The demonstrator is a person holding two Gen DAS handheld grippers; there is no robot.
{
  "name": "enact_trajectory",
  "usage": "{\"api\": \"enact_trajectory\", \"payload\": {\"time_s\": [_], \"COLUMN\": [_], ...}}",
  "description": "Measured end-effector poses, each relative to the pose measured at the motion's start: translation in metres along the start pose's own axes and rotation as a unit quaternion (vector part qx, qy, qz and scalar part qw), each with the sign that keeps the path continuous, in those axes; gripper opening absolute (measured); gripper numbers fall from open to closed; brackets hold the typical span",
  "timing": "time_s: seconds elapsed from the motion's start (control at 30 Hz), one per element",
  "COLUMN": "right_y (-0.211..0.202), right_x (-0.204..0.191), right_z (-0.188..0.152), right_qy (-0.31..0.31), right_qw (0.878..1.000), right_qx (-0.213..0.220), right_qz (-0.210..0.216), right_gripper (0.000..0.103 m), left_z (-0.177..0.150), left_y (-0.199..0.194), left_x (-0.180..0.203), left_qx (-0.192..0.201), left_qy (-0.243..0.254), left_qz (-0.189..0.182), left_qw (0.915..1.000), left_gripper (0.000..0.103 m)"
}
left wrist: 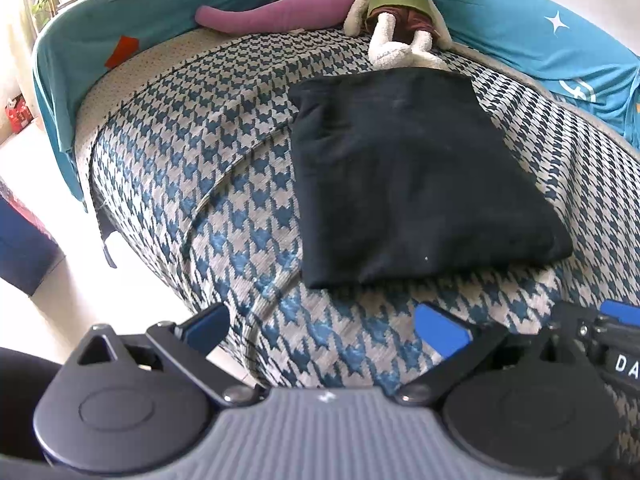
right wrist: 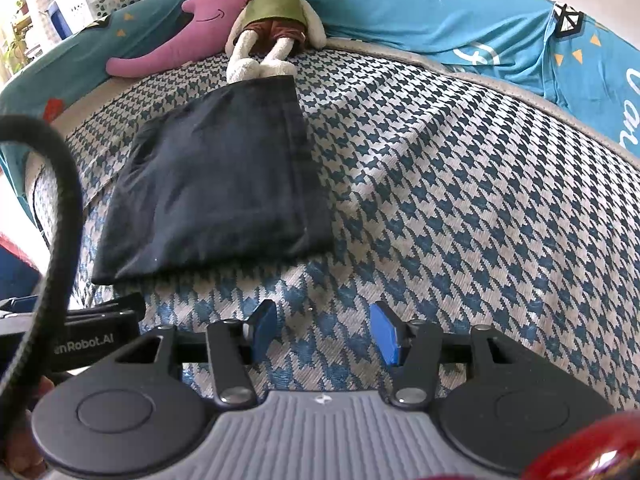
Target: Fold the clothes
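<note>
From my left wrist, the dark navy cloth garment, folded into a flat rectangle (left wrist: 416,176), lies on the blue-and-beige houndstooth woven cushion (left wrist: 208,184), its near edge just ahead of my left gripper (left wrist: 324,326). My blue pads here stand wide apart with only cushion between them; I judge the fold is done and I am holding off so as not to disturb it. The garment's far edge touches the feet of the cream plush rabbit in a green vest (left wrist: 396,12), beside a purple plush pillow with a stitched smile (left wrist: 296,4). To the left the cushion's rounded edge drops to a pale floor, so there is little room that side.

From my right wrist, the garment sits up and to the left, well clear of my right gripper (right wrist: 324,330), whose pads stand partly open, gripping nothing. A broad stretch of bare cushion runs rightward to the teal printed cover (right wrist: 500,28), the free side for moving. A black cable (right wrist: 60,184) loops across the left.
</note>
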State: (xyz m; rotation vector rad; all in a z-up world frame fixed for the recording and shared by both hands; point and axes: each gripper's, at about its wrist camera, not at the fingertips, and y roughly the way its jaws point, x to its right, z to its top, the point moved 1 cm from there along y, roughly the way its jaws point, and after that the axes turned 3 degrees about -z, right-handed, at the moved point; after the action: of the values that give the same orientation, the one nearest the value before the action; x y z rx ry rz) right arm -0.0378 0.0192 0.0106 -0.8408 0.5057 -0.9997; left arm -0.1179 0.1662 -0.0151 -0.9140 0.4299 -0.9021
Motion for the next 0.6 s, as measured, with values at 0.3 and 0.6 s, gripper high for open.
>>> {"api": "enact_trajectory", "payload": {"time_s": [0.3,0.6], "right_y": [-0.004,-0.009], "right_x": [0.004,0.004], "right_z": [0.0,-0.001], "right_qy": [0.008,0.014], "right_qw": [1.0,1.0], "right_qx": [0.007,0.014], "right_qz": [0.003,0.009], "right_gripper": [0.053,0.053], "left_z": [-0.003,-0.006], "left_y": [-0.003,-0.007], "left_x": [0.008,0.013], "left_qx": [-0.001,0.0], "left_qy": [0.011,0.019], "left_qz": [0.008,0.01], "left_qw": [0.9999,0.9998], "left_gripper": [0.103,0.103]}}
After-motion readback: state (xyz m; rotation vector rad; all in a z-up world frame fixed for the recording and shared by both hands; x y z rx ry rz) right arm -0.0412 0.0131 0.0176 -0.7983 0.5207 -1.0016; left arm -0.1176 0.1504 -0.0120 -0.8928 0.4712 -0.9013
